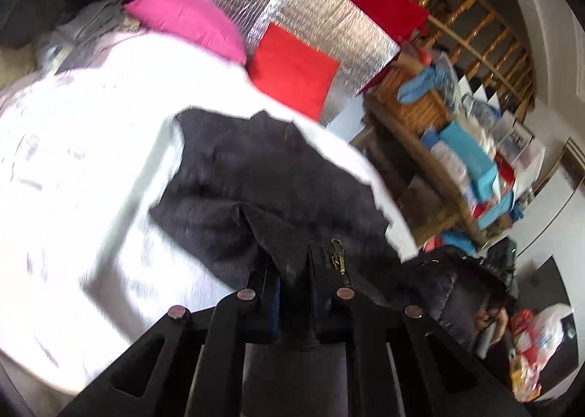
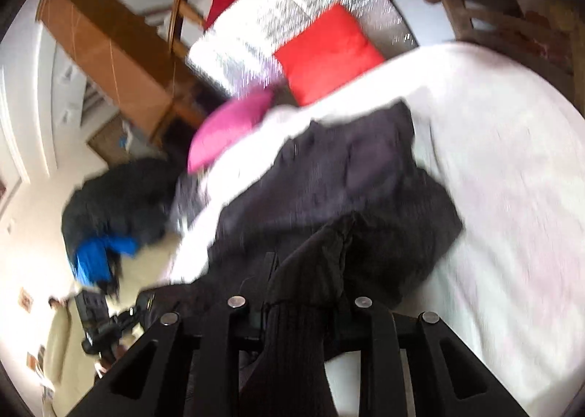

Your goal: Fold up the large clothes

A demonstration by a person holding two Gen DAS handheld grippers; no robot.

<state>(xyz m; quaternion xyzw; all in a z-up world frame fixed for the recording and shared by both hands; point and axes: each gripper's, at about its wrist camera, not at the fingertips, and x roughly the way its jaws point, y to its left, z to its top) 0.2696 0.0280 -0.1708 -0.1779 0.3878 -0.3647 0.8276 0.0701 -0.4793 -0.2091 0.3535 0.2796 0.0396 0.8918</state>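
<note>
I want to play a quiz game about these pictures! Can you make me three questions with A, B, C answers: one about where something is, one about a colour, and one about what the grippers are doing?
1. Where does the dark jacket lie?
A. On the white bed
B. On a chair
C. In a basket

2. What colour is the cushion next to the red cushion?
A. Green
B. Pink
C. Yellow

3. What is the left gripper doing?
A. Hanging open over bare floor
B. Holding a pink cushion
C. Pinching the jacket by its zipper

Answers:
1 A: the jacket is spread on the white bed.
2 B: it is bright pink in both views.
3 C: dark fabric sits between its fingers, with the zipper beside them; the right gripper pinches jacket fabric too.
</note>
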